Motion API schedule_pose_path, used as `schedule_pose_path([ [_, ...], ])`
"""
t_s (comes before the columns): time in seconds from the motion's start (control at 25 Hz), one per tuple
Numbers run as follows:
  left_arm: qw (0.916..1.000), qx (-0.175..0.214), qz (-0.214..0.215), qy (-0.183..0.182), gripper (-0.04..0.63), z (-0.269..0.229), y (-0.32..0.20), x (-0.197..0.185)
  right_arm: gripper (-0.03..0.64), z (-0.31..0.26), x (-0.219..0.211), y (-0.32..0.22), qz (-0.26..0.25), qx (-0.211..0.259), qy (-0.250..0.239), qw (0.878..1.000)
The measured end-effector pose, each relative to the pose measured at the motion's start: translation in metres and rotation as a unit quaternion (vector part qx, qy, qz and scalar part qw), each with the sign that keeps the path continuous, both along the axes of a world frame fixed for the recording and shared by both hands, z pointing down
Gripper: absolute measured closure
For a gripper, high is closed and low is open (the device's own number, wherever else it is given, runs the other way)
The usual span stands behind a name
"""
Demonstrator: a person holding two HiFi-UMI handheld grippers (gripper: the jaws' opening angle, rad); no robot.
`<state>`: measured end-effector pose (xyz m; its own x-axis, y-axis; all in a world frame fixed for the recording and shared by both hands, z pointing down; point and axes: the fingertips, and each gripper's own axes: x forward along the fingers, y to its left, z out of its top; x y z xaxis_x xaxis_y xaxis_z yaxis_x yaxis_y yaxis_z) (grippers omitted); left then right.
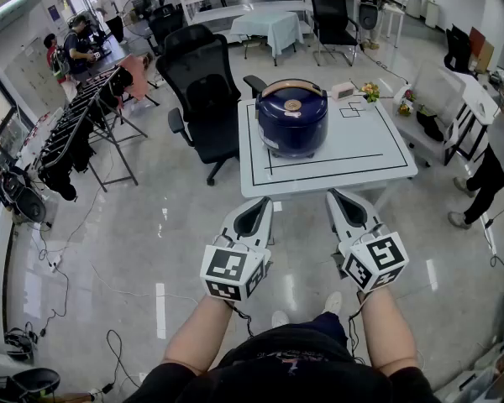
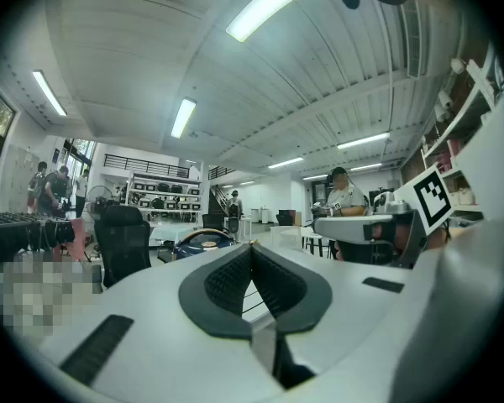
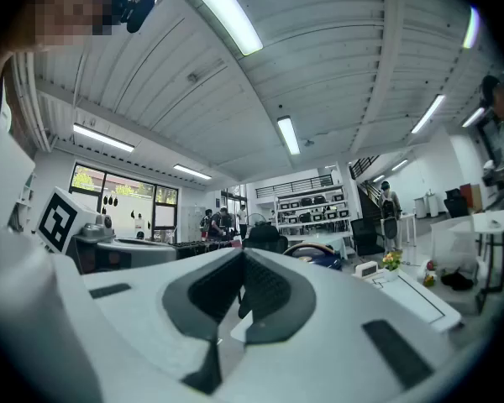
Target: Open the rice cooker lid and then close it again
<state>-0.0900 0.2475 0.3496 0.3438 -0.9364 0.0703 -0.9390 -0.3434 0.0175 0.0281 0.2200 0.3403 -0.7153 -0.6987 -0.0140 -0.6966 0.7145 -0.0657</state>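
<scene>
In the head view, the rice cooker (image 1: 293, 117) stands on the white table (image 1: 365, 159), close to the left edge and towards the far-left corner, inside a black taped outline. It is dark blue and its lid is down. I see a small white box (image 1: 343, 90) and a bunch of flowers (image 1: 370, 91) at the far edge. A black office chair (image 1: 203, 91) stands just beside the table's left edge. Both my grippers are held level in front of the near edge, well apart from the rice cooker: the left gripper (image 1: 258, 208) off the near-left corner, the right gripper (image 1: 343, 201) nearer the middle of that edge. Neither one touches the table as far as I can tell.

In the left gripper view, the left gripper (image 2: 252, 259) has its dark ribbed pads (image 2: 227, 280) pressed together with nothing between them. The rice cooker (image 2: 203, 240) shows just over the tips, a little to their left, and the office chair (image 2: 123, 238) stands further left. The right gripper (image 2: 378, 229) reaches in from the right side.

In the right gripper view, the right gripper (image 3: 241, 275) also has its pads (image 3: 269, 288) closed on each other, empty. The rice cooker (image 3: 315, 255) shows beyond the tips and to their right. The white box (image 3: 367, 268) and flowers (image 3: 392, 260) are further right along the table (image 3: 420, 296). The left gripper (image 3: 118, 250) lies alongside on the left.
</scene>
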Motion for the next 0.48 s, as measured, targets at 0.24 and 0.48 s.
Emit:
schedule_pose_path([
  [0.24, 1.0000, 0.001, 0.000, 0.000, 0.592, -0.0002, 0.0042, 0.0022, 0.615, -0.0001, 0.0004, 0.0040, -0.001, 0.000, -0.001, 1.000],
  [0.48, 1.0000, 0.000, -0.003, 0.002, 0.592, 0.0022, 0.0050, -0.0006, 0.615, 0.0007, 0.0005, 0.0047, 0.000, -0.002, -0.010, 1.000],
])
